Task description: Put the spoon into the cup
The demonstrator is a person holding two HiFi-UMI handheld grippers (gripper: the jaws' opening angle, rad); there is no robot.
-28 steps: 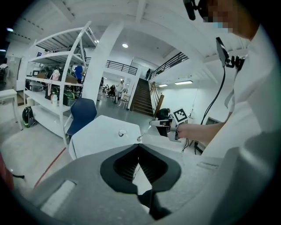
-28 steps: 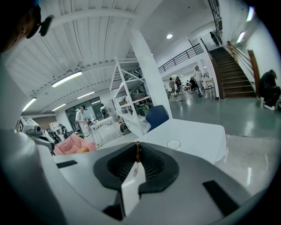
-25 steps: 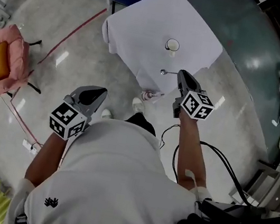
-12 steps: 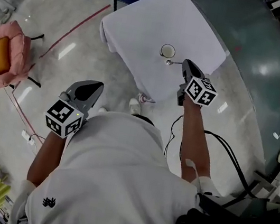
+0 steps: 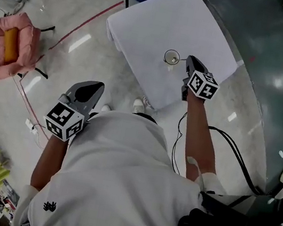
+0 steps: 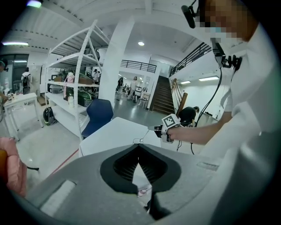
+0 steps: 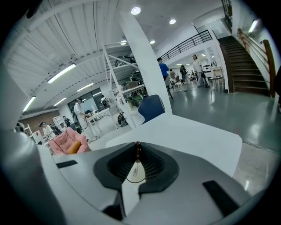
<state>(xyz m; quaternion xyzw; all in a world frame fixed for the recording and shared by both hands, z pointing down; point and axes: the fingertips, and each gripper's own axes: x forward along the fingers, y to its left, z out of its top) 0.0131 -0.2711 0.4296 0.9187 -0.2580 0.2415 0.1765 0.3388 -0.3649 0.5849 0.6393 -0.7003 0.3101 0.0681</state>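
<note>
The right hand-held gripper point(image 5: 189, 62) is clamped nearly closed on the spoon point(image 5: 180, 61), whose far end meets the cup point(image 5: 172, 57) just ahead on the bench point(image 5: 157, 26). The left hand-held gripper point(image 5: 97, 86) hangs closed and empty.

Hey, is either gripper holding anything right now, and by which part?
The right gripper holds the spoon by its handle, bowl end out toward the cup. The left gripper holds nothing.
</note>
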